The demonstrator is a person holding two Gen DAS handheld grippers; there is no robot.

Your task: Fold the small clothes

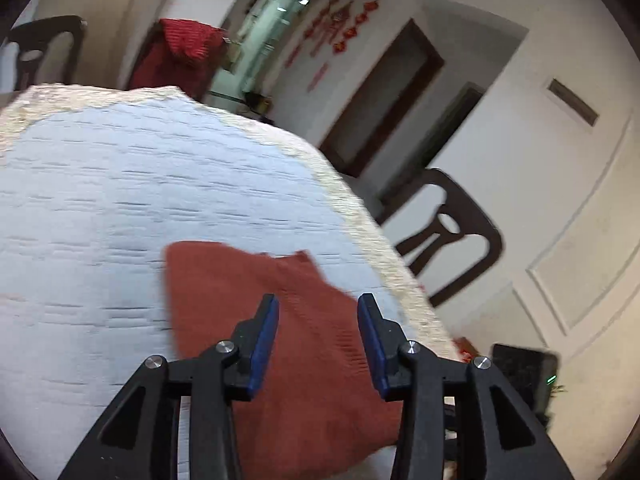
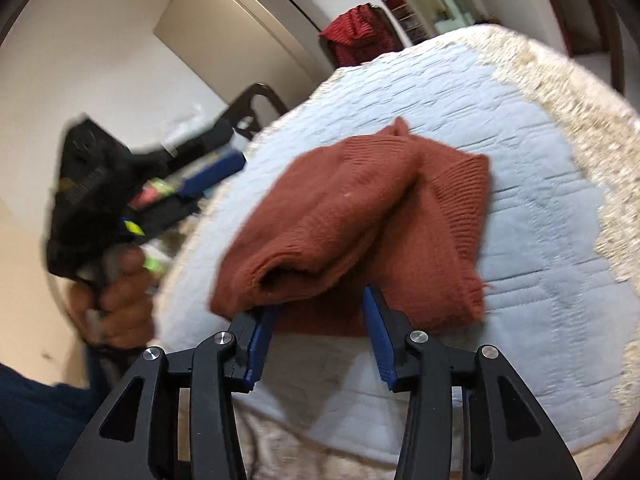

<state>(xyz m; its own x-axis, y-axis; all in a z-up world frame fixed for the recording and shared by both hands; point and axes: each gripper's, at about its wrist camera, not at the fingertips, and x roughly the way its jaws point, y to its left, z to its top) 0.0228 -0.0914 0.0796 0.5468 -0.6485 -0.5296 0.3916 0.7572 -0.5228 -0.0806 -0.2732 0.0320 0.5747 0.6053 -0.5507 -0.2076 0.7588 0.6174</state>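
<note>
A rust-red knitted garment lies folded on the light blue quilted table cover. In the left wrist view my left gripper is open, its blue pads above the garment and apart from it. In the right wrist view the garment shows as a bundle with ribbed edges. My right gripper is open at the garment's near edge; its left pad sits under the overhanging fold. The other gripper, held in a hand, shows blurred at the left.
The cover has a cream fringed border along the table edge. A dark chair stands to the right of the table. A red cloth hangs over a chair beyond the far side. A dark device sits low at right.
</note>
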